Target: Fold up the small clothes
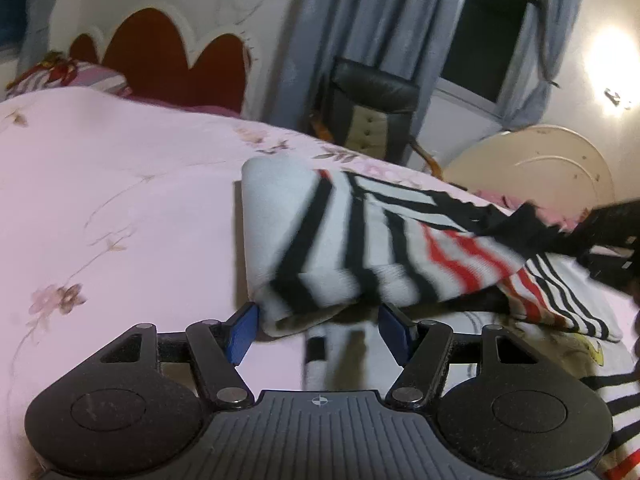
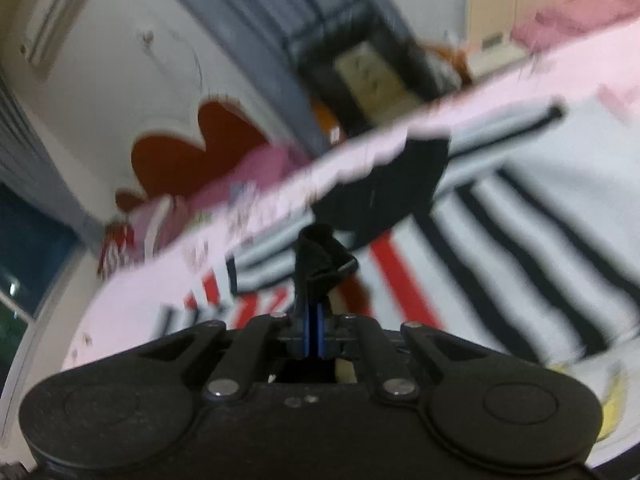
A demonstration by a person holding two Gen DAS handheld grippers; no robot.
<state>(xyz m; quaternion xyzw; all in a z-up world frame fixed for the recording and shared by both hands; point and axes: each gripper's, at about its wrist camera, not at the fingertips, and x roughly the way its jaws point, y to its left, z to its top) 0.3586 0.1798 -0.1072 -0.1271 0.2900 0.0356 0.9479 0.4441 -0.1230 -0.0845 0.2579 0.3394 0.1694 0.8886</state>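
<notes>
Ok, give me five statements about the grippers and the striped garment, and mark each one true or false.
1. The left gripper is open, its blue pads spread either side of a fold of the striped garment. True.
2. The right gripper is wide open. False: its jaws are shut, pinching the garment's black edge.
3. The garment has black and red stripes on white. True.
4. The garment lies on a wooden table. False: it is on a pink floral bedsheet.
5. A black chair stands beyond the bed, near grey curtains. True.
</notes>
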